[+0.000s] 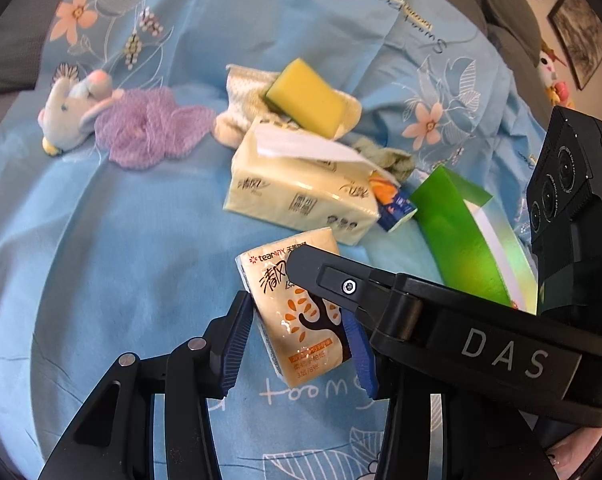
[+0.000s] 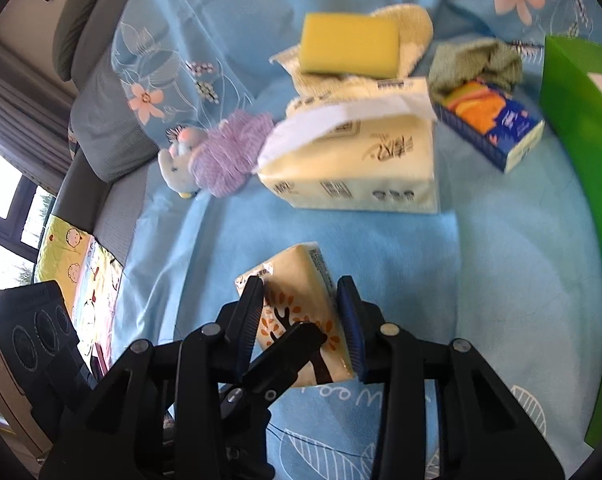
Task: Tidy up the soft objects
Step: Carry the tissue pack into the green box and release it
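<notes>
A: Between both sets of fingers, above the blue bedsheet (image 1: 101,220), sits the small tissue packet (image 1: 301,312). The left gripper (image 1: 297,344) pinches its sides.
B: And the right gripper (image 2: 303,328)?
A: Clamped on the same packet. Beyond lie the large tissue pack (image 1: 301,188), yellow sponge (image 1: 305,96) and green box (image 1: 461,240)

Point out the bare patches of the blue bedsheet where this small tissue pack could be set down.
Bare blue sheet lies left of the small tree-printed tissue pack, below the purple mesh pouf. Another patch sits between the large cream tissue pack and green box. Around the yellow sponge it is crowded.
</notes>
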A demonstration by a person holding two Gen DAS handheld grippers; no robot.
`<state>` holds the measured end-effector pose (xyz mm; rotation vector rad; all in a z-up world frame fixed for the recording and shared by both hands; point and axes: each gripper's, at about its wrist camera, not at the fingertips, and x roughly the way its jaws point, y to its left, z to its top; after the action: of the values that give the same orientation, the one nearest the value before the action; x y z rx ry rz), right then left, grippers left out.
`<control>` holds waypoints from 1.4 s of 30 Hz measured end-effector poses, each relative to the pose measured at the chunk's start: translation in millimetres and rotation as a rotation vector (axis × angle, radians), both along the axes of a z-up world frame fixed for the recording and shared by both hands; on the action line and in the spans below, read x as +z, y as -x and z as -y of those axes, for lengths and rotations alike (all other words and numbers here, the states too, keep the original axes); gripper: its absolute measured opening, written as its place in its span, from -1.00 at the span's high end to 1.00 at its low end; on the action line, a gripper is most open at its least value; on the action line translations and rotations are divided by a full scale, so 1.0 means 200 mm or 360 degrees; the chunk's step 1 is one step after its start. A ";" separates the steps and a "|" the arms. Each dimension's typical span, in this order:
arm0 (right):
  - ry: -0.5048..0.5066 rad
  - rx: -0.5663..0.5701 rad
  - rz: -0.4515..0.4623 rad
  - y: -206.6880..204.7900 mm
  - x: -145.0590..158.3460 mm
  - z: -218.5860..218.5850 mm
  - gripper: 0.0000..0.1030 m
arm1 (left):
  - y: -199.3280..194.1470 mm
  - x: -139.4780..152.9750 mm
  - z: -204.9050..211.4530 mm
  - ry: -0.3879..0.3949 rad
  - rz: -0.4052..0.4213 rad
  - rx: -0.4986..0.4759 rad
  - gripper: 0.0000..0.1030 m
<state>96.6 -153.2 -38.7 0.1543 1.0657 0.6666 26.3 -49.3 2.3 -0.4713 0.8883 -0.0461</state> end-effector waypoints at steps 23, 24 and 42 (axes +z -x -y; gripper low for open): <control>-0.0080 -0.0085 0.0293 0.10 0.21 0.09 0.29 | -0.02 0.21 0.12 -0.0095 0.0253 -0.0078 0.09; -0.0094 -0.0098 0.0307 0.10 0.23 0.11 0.29 | -0.02 0.22 0.14 -0.0099 0.0262 -0.0088 0.09; -0.0294 -0.0548 0.0516 0.07 0.42 0.70 0.29 | -0.28 0.40 0.69 -0.0249 0.0441 -0.0558 0.09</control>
<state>82.2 -293.8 45.5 0.3683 0.6439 0.4569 82.0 -187.2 83.0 -0.1535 0.6865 -0.3522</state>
